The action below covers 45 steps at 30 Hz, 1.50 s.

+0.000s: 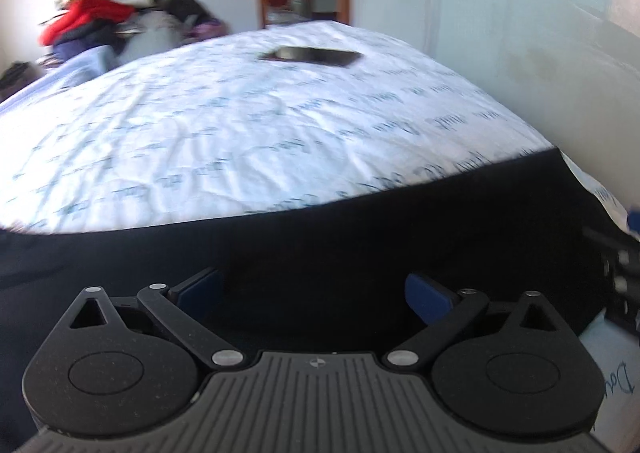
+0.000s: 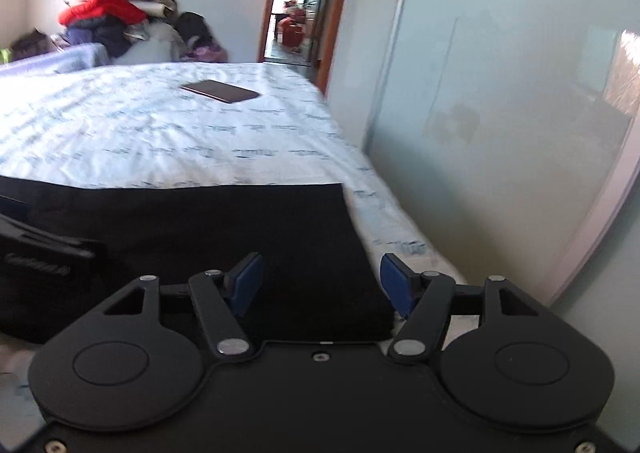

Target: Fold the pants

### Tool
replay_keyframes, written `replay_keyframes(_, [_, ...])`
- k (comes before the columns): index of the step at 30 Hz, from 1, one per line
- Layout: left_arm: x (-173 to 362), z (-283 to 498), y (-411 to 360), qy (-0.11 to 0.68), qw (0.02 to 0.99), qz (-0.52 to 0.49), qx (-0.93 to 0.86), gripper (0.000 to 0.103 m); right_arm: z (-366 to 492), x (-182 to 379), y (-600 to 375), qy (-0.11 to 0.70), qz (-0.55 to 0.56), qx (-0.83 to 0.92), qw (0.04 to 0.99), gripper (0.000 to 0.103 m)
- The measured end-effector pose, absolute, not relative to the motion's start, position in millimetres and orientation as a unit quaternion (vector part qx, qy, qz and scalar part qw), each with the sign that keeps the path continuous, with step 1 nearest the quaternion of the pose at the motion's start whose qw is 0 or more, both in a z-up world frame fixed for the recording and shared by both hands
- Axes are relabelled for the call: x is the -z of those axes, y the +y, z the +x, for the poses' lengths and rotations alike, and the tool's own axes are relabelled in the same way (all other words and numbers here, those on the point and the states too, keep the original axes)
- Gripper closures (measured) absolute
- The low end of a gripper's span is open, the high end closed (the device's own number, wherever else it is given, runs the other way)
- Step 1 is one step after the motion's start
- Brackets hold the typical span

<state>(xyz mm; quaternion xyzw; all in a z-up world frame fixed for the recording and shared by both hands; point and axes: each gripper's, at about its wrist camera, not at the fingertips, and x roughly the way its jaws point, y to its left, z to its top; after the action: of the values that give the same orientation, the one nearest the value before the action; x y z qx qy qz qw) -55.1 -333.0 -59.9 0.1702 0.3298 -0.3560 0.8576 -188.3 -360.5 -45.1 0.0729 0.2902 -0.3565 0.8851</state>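
black pants laid flat on the bed, both grippers parked over them

the pants look plain black, smooth, no real wrinkles, with a straight far edge and a square corner near the bed's right side, right at the near end of the printed white sheet. left gripper has its blue pads spread wide over the cloth, nothing pinched. right gripper is wide too, sitting over the right edge of the pants, gripping nothing. a dark flat thing lies further up the bed, well apart, and there's a clothes pile at the back wall.
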Motion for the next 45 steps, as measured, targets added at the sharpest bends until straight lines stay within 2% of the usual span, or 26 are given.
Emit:
replay_keyframes(6, [45.0, -51.6, -295.3, 0.311, 0.881, 0.162, 0.317, 0.002, -166.0, 53.0, -337.7, 0.315, 0.05, 0.284, 0.904, 0.038])
replay_keyframes(9, [58.9, -31.8, -291.6, 0.35, 0.87, 0.179, 0.297, 0.001, -155.5, 65.2, -336.3, 0.336, 0.038, 0.277, 0.899, 0.037])
replay_keyframes(12, [64.0, -24.6, -286.5, 0.362, 0.871, 0.162, 0.291, 0.0, -159.5, 66.1, -343.9, 0.324, 0.076, 0.281, 0.9, 0.034])
replay_keyframes(34, [64.8, -26.0, -291.5, 0.366, 0.871, 0.171, 0.281, 0.0, -169.2, 52.4, -342.7, 0.306, 0.093, 0.292, 0.901, 0.032])
replay_keyframes(45, [64.4, -25.8, -290.9, 0.371, 0.869, 0.169, 0.28, 0.0, -165.4, 62.6, -340.3, 0.335, 0.07, 0.299, 0.891, 0.03])
